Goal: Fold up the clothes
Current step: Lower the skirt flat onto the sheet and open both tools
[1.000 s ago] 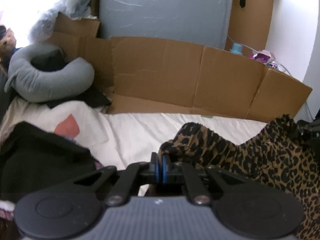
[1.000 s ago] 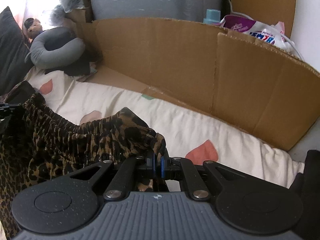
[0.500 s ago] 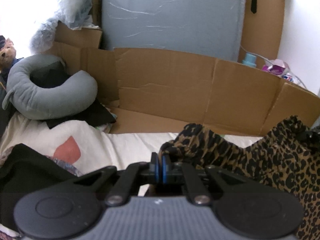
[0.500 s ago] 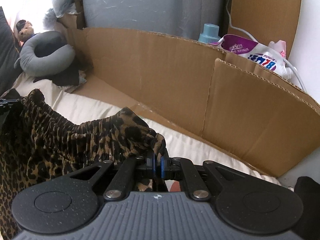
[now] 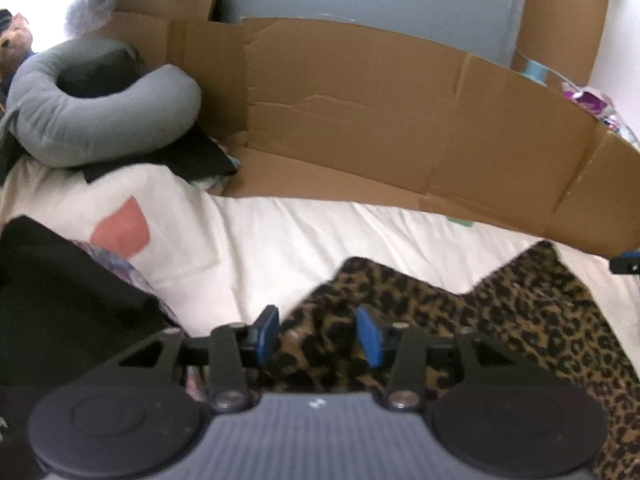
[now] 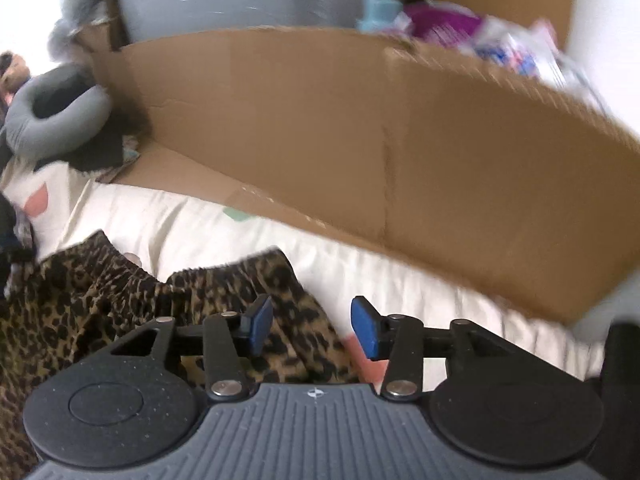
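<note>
Leopard-print garment [image 5: 460, 320] lies beneath your left gripper [image 5: 318, 336] and right gripper [image 6: 312, 326] (jaws just opened, gripping nothing), waistband stretching between them.

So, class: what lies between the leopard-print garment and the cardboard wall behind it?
Only bare cream bedsheet between the leopard-print garment and the cardboard wall; both wrist views show it.

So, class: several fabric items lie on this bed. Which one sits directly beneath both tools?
The leopard-print garment, spread on the cream sheet. It lies under the left tool and the right tool; the black clothing lies off to the side.
</note>
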Demonstrator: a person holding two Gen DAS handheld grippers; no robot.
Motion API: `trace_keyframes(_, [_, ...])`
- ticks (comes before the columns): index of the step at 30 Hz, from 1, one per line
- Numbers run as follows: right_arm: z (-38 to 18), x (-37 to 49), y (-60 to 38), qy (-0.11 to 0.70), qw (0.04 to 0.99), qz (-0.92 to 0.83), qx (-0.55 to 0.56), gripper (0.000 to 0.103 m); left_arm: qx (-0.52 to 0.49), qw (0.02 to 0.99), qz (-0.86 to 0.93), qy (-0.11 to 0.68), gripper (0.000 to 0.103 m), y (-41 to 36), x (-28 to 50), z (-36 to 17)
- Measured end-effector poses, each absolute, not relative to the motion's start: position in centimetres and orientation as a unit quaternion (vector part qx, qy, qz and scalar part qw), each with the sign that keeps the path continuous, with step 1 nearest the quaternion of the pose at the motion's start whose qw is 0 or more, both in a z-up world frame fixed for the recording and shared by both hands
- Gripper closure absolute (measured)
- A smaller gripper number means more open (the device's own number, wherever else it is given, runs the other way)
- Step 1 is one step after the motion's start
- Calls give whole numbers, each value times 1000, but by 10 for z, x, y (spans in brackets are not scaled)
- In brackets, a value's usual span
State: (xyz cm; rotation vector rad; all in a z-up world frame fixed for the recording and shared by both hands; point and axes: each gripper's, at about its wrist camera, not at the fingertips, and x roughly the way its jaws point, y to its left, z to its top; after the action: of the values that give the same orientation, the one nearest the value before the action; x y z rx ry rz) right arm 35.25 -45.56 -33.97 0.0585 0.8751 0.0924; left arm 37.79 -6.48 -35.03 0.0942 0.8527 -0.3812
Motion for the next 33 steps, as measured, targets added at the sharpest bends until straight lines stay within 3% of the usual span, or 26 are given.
trace_keyframes(4, [-343, 334, -470, 440, 895, 47, 51, 52, 41, 884, -207, 416, 56, -71, 363, -347])
trace_keyframes(7, [-339, 314, -478, 445, 892, 55, 52, 52, 32, 883, -220, 414, 47, -78, 349, -339])
trace_keyframes(20, [-335, 239, -508, 462, 883, 71, 37, 53, 47, 860, -291, 417, 42, -121, 273, -302])
trace_keyframes(33, [-349, 178, -542, 493, 862, 15, 119, 53, 33, 819, -313, 480, 40, -133, 232, -338])
